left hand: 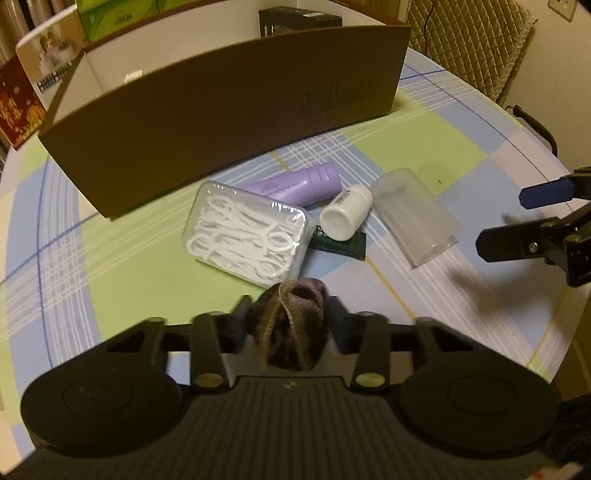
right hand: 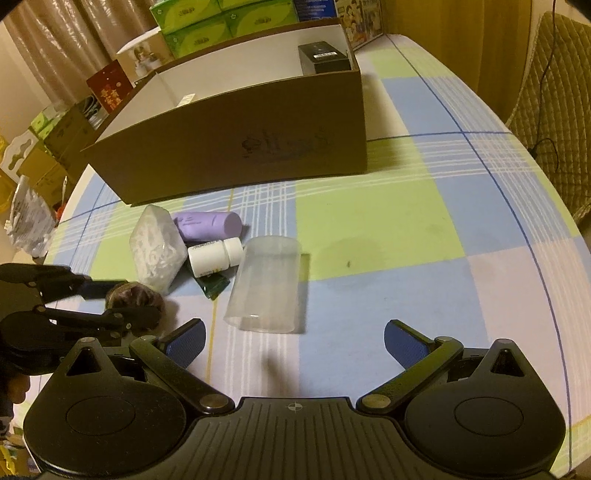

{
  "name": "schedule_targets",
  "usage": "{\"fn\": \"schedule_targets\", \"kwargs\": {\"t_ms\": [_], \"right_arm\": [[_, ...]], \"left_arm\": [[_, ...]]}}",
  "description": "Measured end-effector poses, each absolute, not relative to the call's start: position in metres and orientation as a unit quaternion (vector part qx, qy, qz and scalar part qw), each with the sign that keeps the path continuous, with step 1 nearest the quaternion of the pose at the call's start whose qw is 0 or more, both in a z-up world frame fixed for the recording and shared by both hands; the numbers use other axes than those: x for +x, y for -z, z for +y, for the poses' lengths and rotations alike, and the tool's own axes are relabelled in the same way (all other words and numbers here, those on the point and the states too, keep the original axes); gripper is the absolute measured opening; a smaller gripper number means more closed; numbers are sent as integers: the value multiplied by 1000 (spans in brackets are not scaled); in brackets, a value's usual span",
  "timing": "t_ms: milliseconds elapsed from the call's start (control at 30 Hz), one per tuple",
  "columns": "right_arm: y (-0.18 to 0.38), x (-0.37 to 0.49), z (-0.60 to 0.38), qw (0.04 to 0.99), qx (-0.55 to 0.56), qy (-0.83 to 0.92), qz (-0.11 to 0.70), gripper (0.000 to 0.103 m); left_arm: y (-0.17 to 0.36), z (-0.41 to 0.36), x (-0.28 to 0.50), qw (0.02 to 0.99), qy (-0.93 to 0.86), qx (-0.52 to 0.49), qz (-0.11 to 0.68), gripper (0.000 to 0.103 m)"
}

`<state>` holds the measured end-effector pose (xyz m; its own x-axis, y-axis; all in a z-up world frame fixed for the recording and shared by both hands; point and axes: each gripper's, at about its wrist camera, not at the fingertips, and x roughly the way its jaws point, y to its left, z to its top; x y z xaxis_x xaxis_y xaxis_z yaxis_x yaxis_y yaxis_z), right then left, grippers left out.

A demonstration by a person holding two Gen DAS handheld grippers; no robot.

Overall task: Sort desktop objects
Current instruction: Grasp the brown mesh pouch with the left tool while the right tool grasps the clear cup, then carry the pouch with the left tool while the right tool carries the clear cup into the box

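My left gripper [left hand: 290, 306] is shut on a dark fuzzy cloth bundle [left hand: 295, 325] with a tan edge, low over the checked tablecloth. In the right wrist view the same left gripper [right hand: 125, 301] pinches the cloth bundle [right hand: 135, 297] from both sides. Just beyond it lie a clear box of white floss picks [left hand: 247, 236], a purple tube [left hand: 295, 184], a white bottle [left hand: 345, 212] resting on a dark green packet [left hand: 340, 245], and a clear plastic cup [left hand: 413, 214] on its side. My right gripper [right hand: 293, 332] stands open and holds nothing, just short of the cup [right hand: 266, 284].
A large brown cardboard box [right hand: 236, 147] stands open-topped behind the pile, with a black box [right hand: 325, 57] in its far right corner. Green tissue boxes [right hand: 207, 22] and cartons line the far edge. A quilted chair [left hand: 469, 44] is at the right.
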<state>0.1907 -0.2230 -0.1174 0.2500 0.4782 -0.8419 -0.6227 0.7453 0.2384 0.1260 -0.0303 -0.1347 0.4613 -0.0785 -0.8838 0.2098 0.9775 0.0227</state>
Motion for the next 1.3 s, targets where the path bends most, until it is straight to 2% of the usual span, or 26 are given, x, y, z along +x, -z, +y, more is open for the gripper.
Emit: {"fn": "schedule_targets", "kwargs": {"t_ms": [67, 300, 567, 800, 833, 867, 900, 1300], "right_arm": [[118, 191, -219, 786, -75, -353, 502, 101], [124, 193, -199, 782, -93, -371, 492, 100], [136, 201, -174, 782, -116, -372, 487, 80], [148, 204, -157, 782, -145, -364, 485, 69], [150, 204, -157, 781, -150, -363, 486, 65], [152, 203, -156, 779, -156, -362, 487, 54], [154, 203, -156, 777, -162, -363, 488, 52], [135, 209, -187, 776, -140, -363, 497, 50]], "left_arm": [[135, -28, 125, 853, 87, 55, 512, 24], [129, -13, 116, 854, 68, 40, 513, 22], [119, 22, 109, 859, 10, 22, 511, 22], [114, 37, 109, 861, -9, 17, 509, 22], [113, 38, 109, 861, -9, 17, 508, 22], [113, 38, 109, 861, -8, 18, 508, 22], [112, 37, 110, 861, -7, 19, 508, 22], [90, 32, 117, 874, 17, 32, 484, 22]]}}
